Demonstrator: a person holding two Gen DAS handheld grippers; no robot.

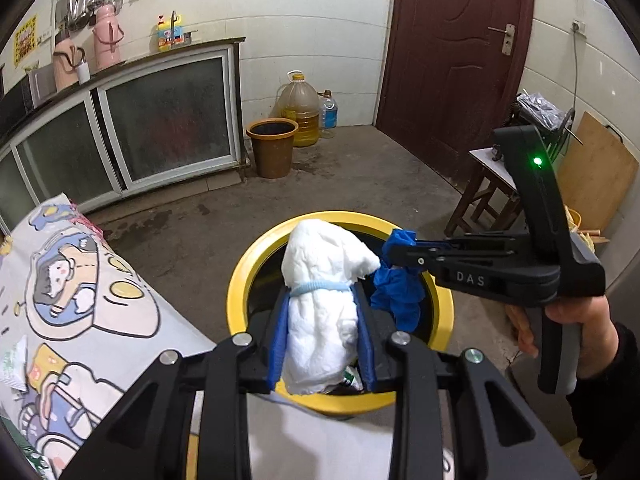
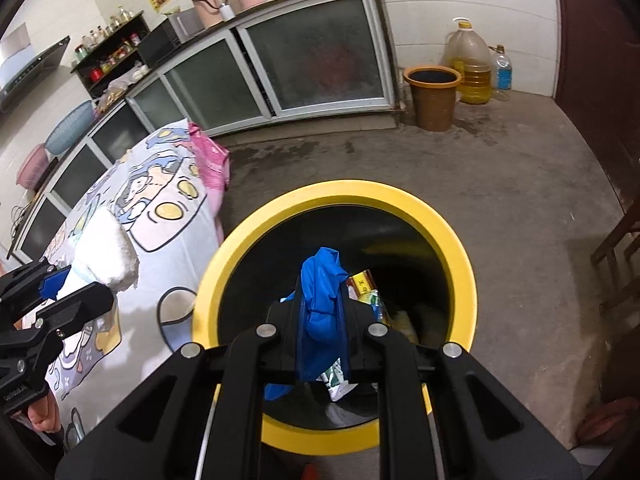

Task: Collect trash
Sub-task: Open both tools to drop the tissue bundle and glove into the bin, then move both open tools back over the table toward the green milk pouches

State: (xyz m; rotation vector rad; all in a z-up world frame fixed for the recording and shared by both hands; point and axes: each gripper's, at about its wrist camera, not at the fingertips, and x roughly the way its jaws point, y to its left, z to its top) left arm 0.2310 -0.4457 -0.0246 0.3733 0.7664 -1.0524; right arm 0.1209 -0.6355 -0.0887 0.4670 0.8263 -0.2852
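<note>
Left gripper [image 1: 322,320] jaws grip a white wad [image 1: 320,304], right gripper [image 2: 322,320] jaws a blue glove [image 2: 320,300], over the yellow bin [image 2: 452,236]

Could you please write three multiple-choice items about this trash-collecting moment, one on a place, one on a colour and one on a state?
1. Where is the blue glove held by the right gripper?
A. On the patterned tablecloth
B. Over the open yellow-rimmed bin
C. Inside the brown bucket

2. What colour is the crumpled wad in the left gripper?
A. White
B. Pink
C. Green

3. What is the state of the left gripper?
A. Open and empty
B. Shut on nothing
C. Shut on the wad

Answers:
1 B: the right wrist view shows the glove hanging above the bin's dark mouth.
2 A: the wad is white with a thin light-blue band.
3 C: both blue pads press its sides.
</note>
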